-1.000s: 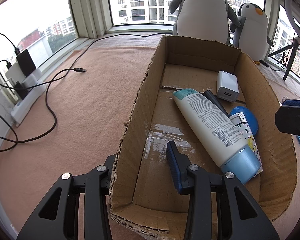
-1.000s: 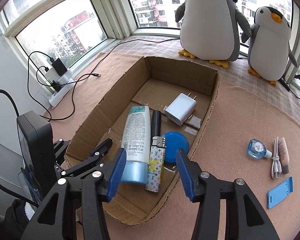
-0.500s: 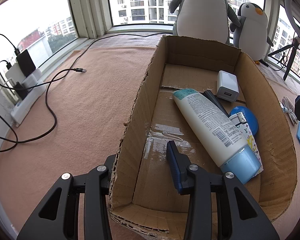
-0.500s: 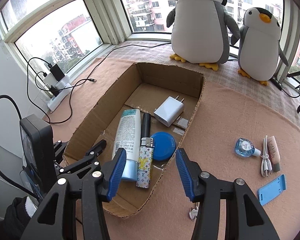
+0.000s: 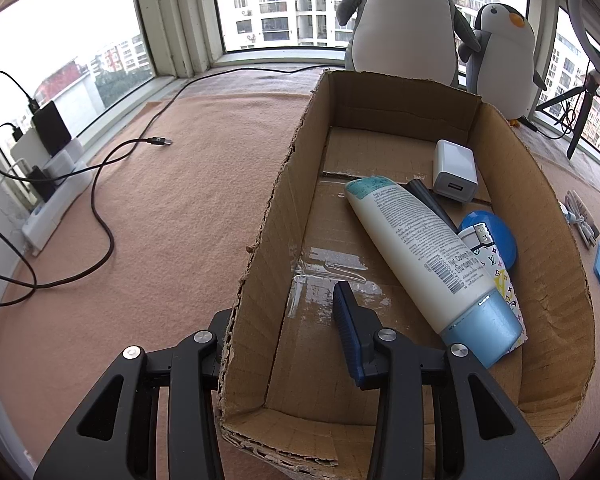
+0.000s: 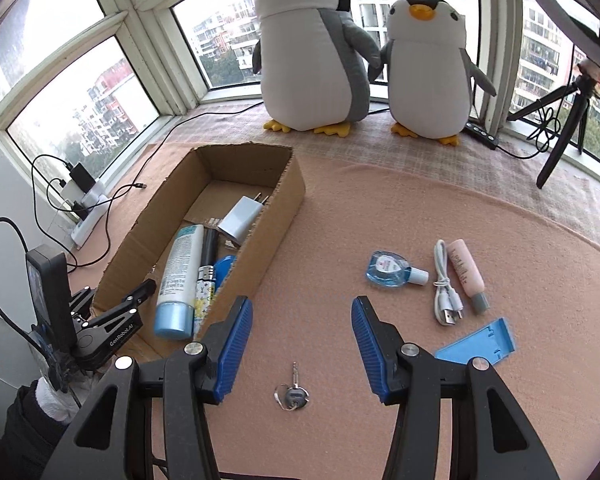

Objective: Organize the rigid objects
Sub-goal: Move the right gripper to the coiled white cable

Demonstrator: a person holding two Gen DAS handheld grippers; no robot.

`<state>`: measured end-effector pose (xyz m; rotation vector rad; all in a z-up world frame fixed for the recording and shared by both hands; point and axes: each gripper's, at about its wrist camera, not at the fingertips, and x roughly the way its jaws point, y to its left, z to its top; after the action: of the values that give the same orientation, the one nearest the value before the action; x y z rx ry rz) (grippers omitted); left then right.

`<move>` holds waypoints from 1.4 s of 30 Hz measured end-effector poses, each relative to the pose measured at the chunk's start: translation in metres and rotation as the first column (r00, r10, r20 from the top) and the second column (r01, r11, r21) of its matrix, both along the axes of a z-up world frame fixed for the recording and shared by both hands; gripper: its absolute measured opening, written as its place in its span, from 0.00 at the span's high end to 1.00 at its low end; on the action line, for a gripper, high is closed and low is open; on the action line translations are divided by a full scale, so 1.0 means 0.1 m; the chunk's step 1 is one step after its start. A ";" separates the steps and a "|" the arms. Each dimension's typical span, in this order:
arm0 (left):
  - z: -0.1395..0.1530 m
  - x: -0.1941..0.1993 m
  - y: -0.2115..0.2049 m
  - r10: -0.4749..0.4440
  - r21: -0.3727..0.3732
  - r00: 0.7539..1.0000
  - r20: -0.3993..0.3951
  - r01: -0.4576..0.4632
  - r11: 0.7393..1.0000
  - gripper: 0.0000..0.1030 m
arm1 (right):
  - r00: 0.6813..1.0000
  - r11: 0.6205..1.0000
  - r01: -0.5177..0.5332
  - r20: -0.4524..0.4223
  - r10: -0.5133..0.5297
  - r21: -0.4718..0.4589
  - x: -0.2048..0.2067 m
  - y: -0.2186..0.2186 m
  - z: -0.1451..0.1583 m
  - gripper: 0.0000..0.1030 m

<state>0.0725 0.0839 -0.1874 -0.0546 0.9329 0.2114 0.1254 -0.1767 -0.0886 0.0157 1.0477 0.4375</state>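
Left gripper (image 5: 284, 344) fingers clamped on the cardboard box (image 5: 260, 240) near wall, tube (image 5: 420, 248), charger (image 5: 454, 170) inside, right gripper (image 6: 298, 344) fingers apart, empty, above what looks like a key (image 6: 294, 394) on pink tabletop (image 6: 380, 208)

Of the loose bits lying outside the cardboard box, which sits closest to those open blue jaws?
The small key on its ring, lying between and just ahead of the jaws; the bottle, cable, tube and blue stand lie farther right.

"GenRobot.AI" is printed in white on the black arm of the left gripper (image 6: 116, 308) at the lower left of the right wrist view, while the white tube (image 5: 420, 248) in the box carries a barcode and small print too blurred to read.
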 end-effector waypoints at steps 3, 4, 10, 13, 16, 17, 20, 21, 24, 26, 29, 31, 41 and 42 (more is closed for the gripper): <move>0.00 0.00 0.00 0.000 0.000 1.000 0.000 0.000 1.000 0.62 | 1.000 1.000 0.016 -0.004 -0.016 0.010 0.04 -0.20 -0.03 0.54; 0.00 0.00 0.00 0.000 0.000 1.000 0.000 0.000 1.000 0.62 | 1.000 1.000 0.019 -0.003 -0.019 0.002 0.06 -0.26 -0.04 0.54; 0.00 0.00 0.00 0.000 0.000 1.000 0.000 0.000 1.000 0.62 | 0.999 0.999 0.022 -0.032 -0.023 -0.030 0.16 -0.50 -0.21 0.54; 0.00 0.00 0.00 0.000 0.000 1.000 0.000 0.000 1.000 0.62 | 0.999 0.998 0.027 -0.042 -0.030 -0.054 0.23 -0.55 -0.31 0.55; 0.00 0.00 0.00 0.000 0.000 1.000 0.000 0.000 1.000 0.62 | 0.998 0.997 0.020 -0.051 -0.024 -0.079 0.31 -0.55 -0.40 0.63; 0.00 0.00 0.00 0.000 0.000 1.000 0.000 0.000 1.000 0.62 | 0.998 0.996 0.019 -0.053 -0.024 -0.091 0.34 -0.55 -0.43 0.65; 0.00 0.00 0.00 0.000 0.000 1.000 0.000 0.000 1.000 0.62 | 0.998 0.994 0.010 -0.061 -0.017 -0.107 0.43 -0.54 -0.51 0.68; 0.00 0.00 0.00 0.000 0.000 1.000 0.000 0.000 1.000 0.62 | 0.998 0.993 0.011 -0.063 -0.018 -0.115 0.46 -0.54 -0.53 0.68; 0.00 0.00 0.01 0.001 -0.001 1.000 0.000 -0.001 1.000 0.62 | 0.997 0.991 0.010 -0.070 -0.020 -0.133 0.55 -0.54 -0.59 0.68; 0.00 0.00 0.01 0.001 -0.001 1.000 0.000 -0.001 1.000 0.62 | 0.997 0.989 0.007 -0.072 -0.018 -0.150 0.60 -0.53 -0.63 0.68; 0.00 0.00 0.01 0.001 -0.001 1.000 0.000 -0.001 1.000 0.62 | 0.997 0.985 0.002 -0.078 -0.015 -0.172 0.66 -0.52 -0.68 0.68; 0.00 0.00 0.01 0.001 0.000 1.000 0.000 -0.001 1.000 0.62 | 0.997 0.982 -0.002 -0.082 -0.014 -0.190 0.69 -0.52 -0.72 0.69; 0.00 0.00 0.01 0.000 0.001 1.000 0.000 0.000 1.000 0.62 | 0.996 0.971 -0.001 -0.091 -0.021 -0.239 0.79 -0.54 -0.83 0.72; 0.00 0.00 0.01 0.001 0.000 1.000 0.000 -0.001 1.000 0.62 | 0.996 0.969 -0.003 -0.088 -0.019 -0.246 0.80 -0.53 -0.83 0.72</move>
<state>0.0727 0.0844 -0.1876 -0.0549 0.9330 0.2119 0.2055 -0.2295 -0.1718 -0.1835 1.1845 0.2987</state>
